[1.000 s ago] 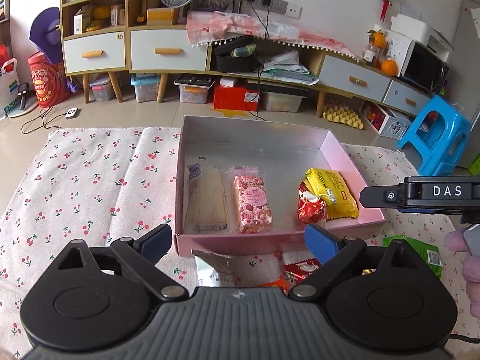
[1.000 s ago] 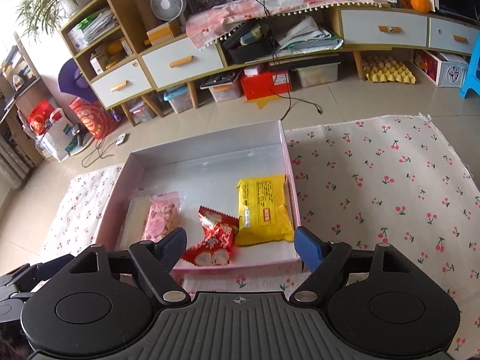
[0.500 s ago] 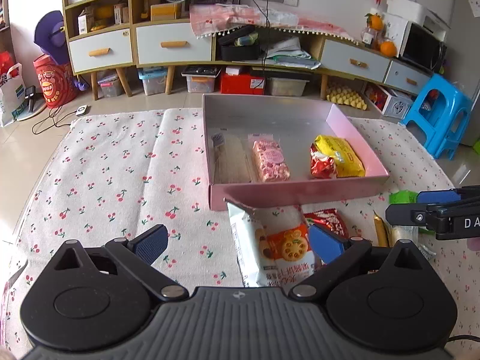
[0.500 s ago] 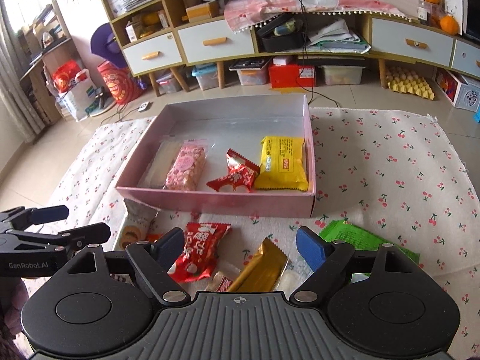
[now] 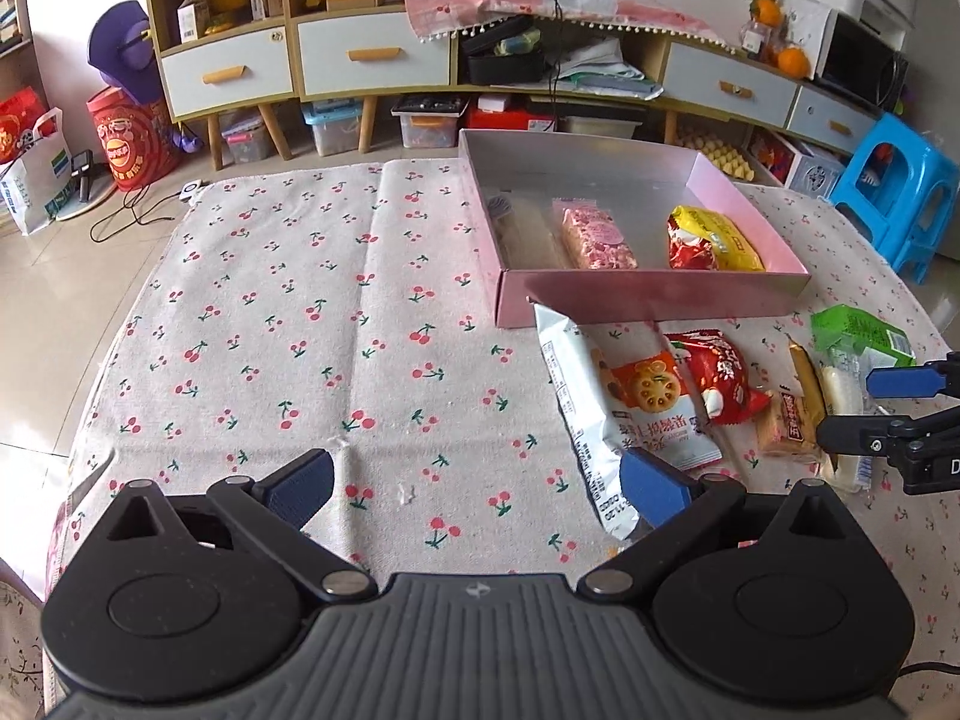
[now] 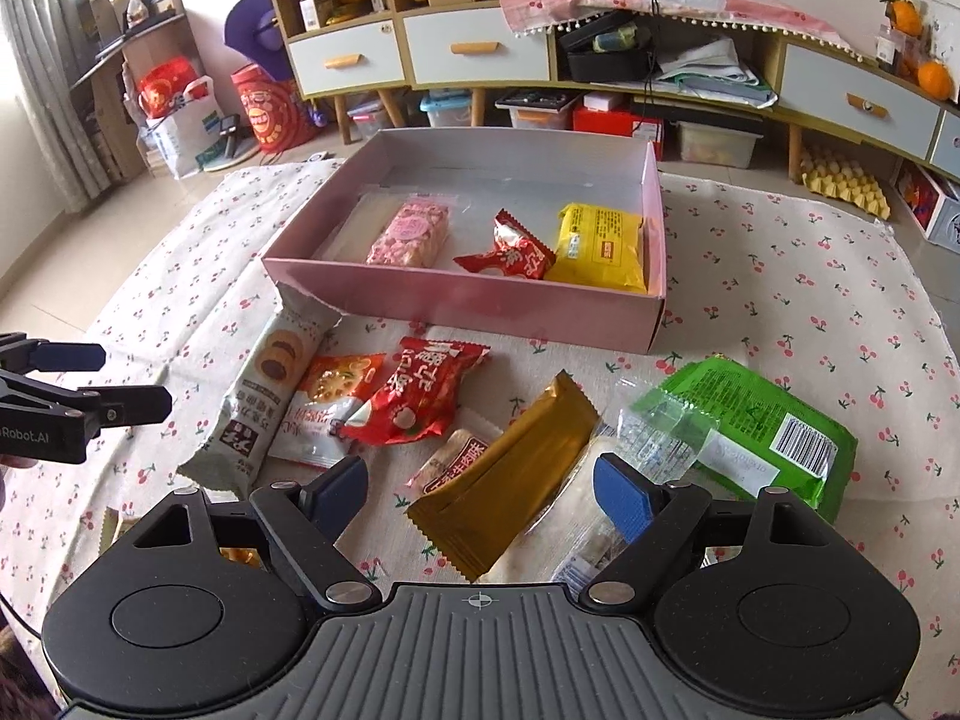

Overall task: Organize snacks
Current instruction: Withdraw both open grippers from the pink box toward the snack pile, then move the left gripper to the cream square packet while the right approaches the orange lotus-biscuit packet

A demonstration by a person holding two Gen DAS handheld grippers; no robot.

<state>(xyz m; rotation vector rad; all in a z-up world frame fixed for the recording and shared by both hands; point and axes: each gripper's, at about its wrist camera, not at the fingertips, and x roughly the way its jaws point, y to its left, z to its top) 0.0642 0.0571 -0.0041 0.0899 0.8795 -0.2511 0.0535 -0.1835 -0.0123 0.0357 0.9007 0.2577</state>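
Observation:
A pink box (image 6: 480,300) (image 5: 654,297) holds a pale bar, a pink bar (image 6: 411,234), a red candy pack (image 6: 519,255) and a yellow pack (image 6: 606,246). In front of it lie loose snacks: a white biscuit pack (image 6: 264,396) (image 5: 591,420), an orange-white pack (image 6: 327,408), a red pack (image 6: 420,396) (image 5: 717,375), a gold pack (image 6: 510,474), a clear-wrapped bar (image 6: 576,534) and a green pack (image 6: 762,426) (image 5: 858,333). My right gripper (image 6: 480,489) is open just above the gold pack. My left gripper (image 5: 474,486) is open and empty over the cloth, left of the snacks.
A cherry-print cloth (image 5: 288,324) covers the surface. Behind it are a low cabinet with drawers (image 5: 360,60), storage bins, a red bag (image 5: 129,138) and a blue stool (image 5: 900,192) at the right.
Both grippers have pulled back from the box toward me. The loose snacks in front of the box have come into view. Both stay open.

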